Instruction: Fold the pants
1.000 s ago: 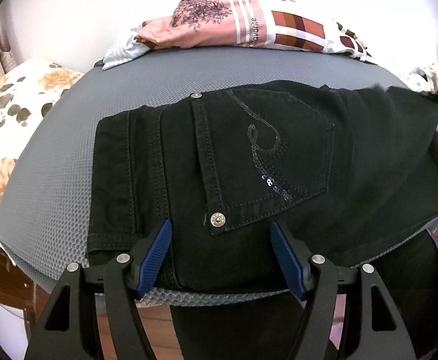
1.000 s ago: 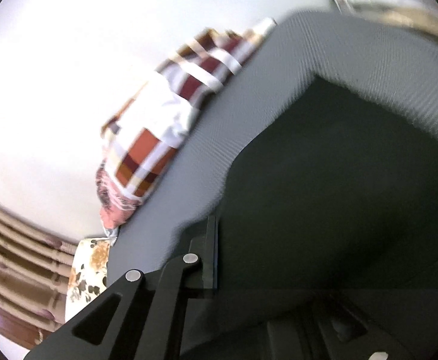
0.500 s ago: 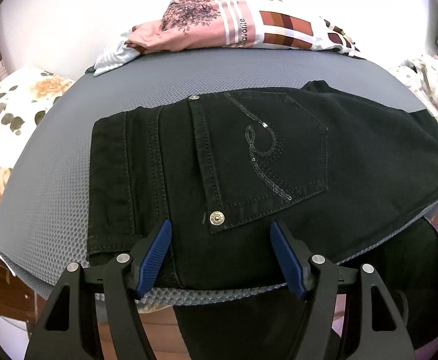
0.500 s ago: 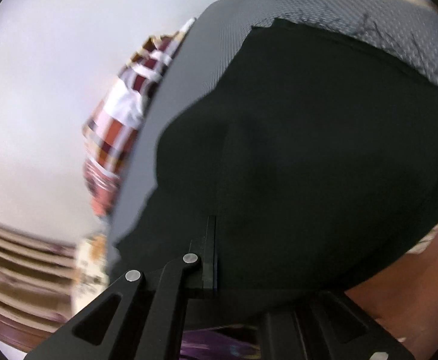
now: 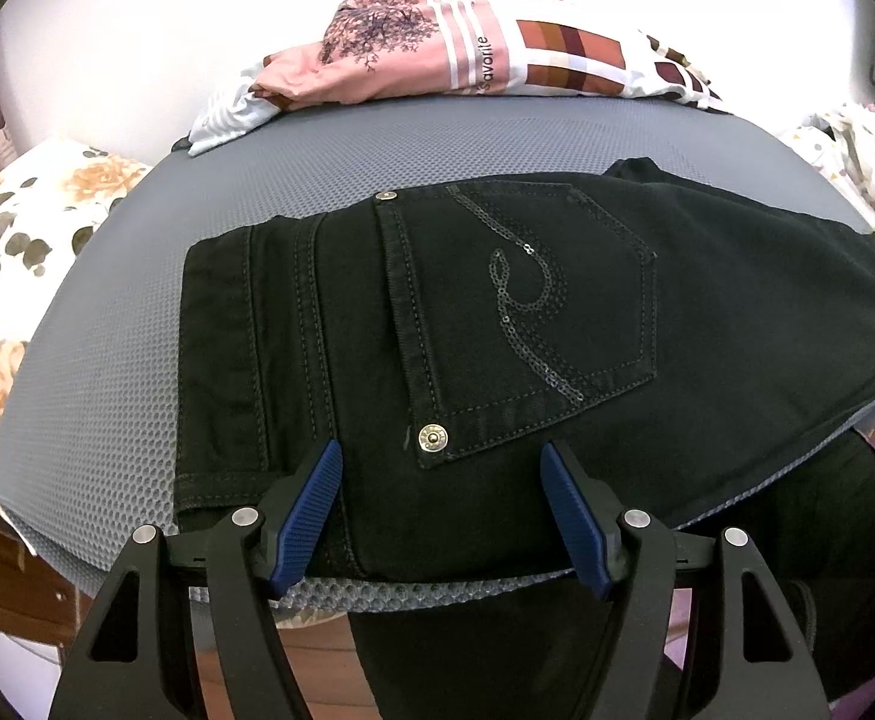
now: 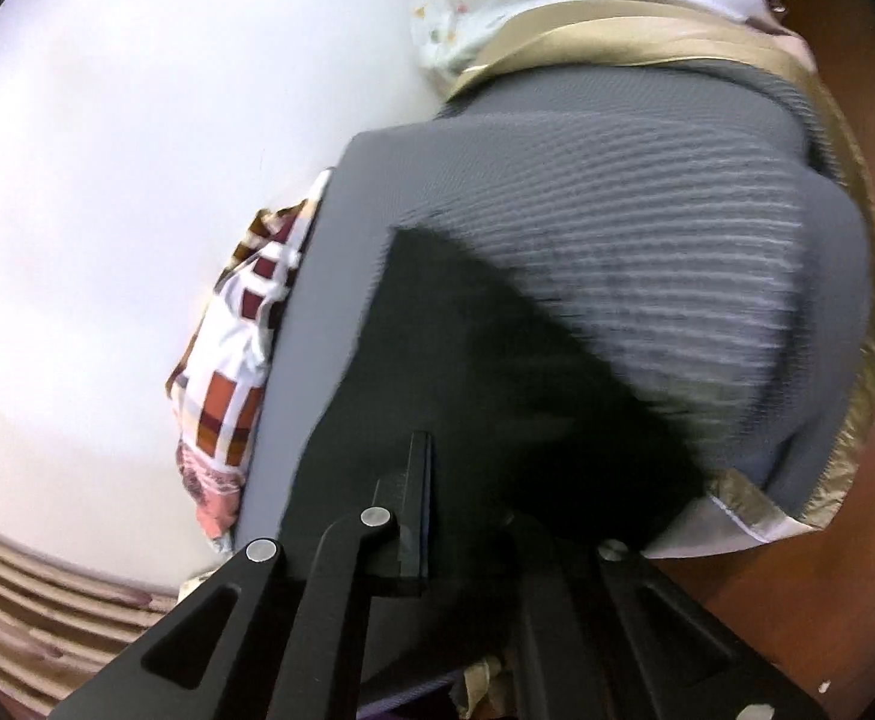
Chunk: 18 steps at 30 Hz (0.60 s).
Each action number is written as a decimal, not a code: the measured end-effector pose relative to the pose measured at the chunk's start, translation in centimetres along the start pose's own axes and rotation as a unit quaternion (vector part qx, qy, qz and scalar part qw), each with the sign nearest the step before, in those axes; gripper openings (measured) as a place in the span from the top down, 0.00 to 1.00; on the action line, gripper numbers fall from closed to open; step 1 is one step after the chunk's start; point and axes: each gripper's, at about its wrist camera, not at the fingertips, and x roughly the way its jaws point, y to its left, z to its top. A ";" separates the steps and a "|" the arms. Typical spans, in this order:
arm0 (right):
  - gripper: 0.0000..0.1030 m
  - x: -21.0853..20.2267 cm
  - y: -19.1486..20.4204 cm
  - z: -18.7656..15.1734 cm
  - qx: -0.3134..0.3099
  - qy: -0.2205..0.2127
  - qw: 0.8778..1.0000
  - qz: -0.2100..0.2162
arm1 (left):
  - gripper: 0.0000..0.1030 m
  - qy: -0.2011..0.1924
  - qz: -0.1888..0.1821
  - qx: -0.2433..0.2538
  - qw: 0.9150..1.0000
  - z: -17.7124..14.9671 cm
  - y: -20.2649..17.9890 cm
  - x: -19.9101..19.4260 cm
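The left tongs are hovering apart over the waistband end of the black pants, which are lying flat on the gray tabletop, probably steadying that end. The right tongs are pinching the pants' fabric, seemingly carrying a leg across to fold it.

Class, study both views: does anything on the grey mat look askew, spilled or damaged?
Nothing is spilled or damaged. The black pants lie flat, pocket up, but their lower part overhangs the grey mat at the near edge. Crumpled patterned clothes sit heaped at the far edge.
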 end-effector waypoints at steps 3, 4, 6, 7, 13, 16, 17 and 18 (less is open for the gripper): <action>0.97 -0.2 -1.3 0.0 0.007 0.005 1.000 0.012 | 0.33 -0.002 0.001 0.001 1.000 0.0 0.0 0.0; 0.96 -0.3 -1.2 0.0 0.009 0.007 1.000 0.017 | 0.33 -0.001 0.002 0.002 1.000 0.0 0.0 0.0; 0.95 -0.4 -1.6 0.3 0.025 0.010 0.999 0.027 | 0.33 -0.001 0.001 0.001 1.000 0.0 0.0 0.1; 0.95 -0.9 -2.2 0.4 0.036 0.005 0.999 0.032 | 0.33 -0.001 0.001 0.002 1.000 -0.1 0.0 0.0; 0.95 -3.8 -4.3 1.8 0.051 -0.033 0.998 0.019 | 0.32 -0.003 0.002 0.004 1.000 -0.1 -0.1 0.0; 0.92 -6.2 -5.5 2.8 0.065 -0.074 0.995 -0.012 | 0.32 -0.002 0.003 0.005 1.000 -0.1 -0.1 0.0; 0.91 -7.3 -5.7 3.2 0.072 -0.093 0.993 -0.029 | 0.32 -0.003 0.004 0.004 1.000 -0.1 -0.2 0.0; 0.91 -8.0 -5.5 3.2 0.075 -0.102 0.991 -0.033 | 0.32 -0.003 0.005 0.005 1.000 0.0 -0.2 -0.1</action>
